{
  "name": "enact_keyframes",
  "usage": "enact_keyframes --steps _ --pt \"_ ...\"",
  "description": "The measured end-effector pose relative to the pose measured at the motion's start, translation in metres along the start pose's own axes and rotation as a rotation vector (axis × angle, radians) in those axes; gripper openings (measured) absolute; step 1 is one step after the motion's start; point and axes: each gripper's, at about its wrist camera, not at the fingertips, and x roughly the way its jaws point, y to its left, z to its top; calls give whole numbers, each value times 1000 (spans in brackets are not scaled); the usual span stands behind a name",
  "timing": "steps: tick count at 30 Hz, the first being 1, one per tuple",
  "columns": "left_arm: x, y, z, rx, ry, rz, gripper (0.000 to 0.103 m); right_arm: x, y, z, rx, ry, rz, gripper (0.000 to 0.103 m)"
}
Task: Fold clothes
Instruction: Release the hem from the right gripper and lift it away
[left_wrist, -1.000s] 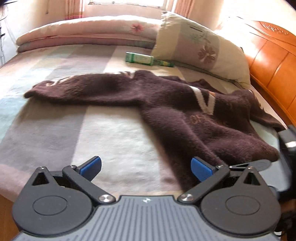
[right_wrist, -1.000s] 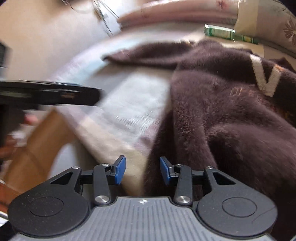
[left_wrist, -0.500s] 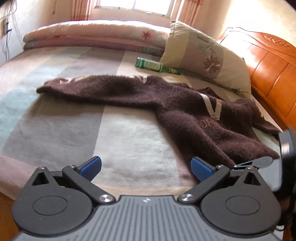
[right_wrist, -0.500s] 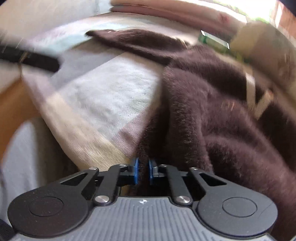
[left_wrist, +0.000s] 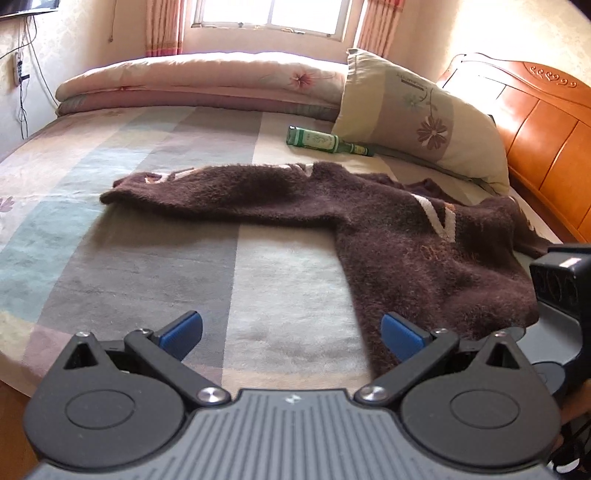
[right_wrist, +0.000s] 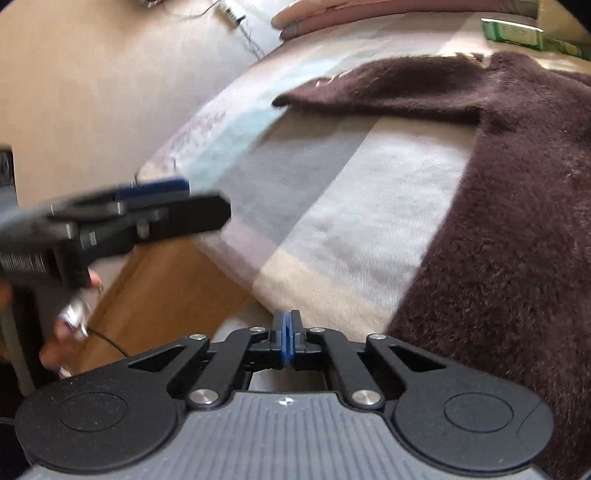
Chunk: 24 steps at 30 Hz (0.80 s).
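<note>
Here the sweater (left_wrist: 424, 254) lies by the wide-spread left fingers (left_wrist: 400, 334); right fingers (right_wrist: 286, 332) pressed together, empty.

The sweater (left_wrist: 424, 254) is a fuzzy, thick brown knit with a rough nap. The bedsheet (left_wrist: 155, 258) is a matt woven cloth. The headboard (left_wrist: 546, 129) is glossy varnished wood. The bottle (left_wrist: 317, 141) looks like shiny green glass. The left gripper (left_wrist: 291, 332) is matt black plastic with smooth blue pads (left_wrist: 400, 334) and bright metal pins.
</note>
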Motion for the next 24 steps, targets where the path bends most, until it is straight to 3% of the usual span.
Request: enact_keyframes --steps 6,8,10,12,17,20,22,24 --pt "17 -9 2 21 62 -25 102 -70 -42 -21 99 -88 -70 14" --pt "26 -19 5 37 80 -53 102 -107 -63 -30 149 -146 -109 21" --pt "36 -35 11 63 94 -105 102 -146 -84 -42 203 -205 -164 40" --pt "47 -56 17 97 107 -139 102 -185 -106 -58 270 -274 -244 48" --pt "74 -110 23 167 147 -218 102 -268 -162 -113 485 -447 -361 50" --pt "84 -145 18 202 181 -288 102 -298 -184 -150 583 -530 -405 56" --pt "89 -167 11 240 210 -339 102 -307 -197 -172 629 -557 -439 67" --pt "93 -187 2 290 237 -366 102 -311 -212 -191 670 -577 -429 70"
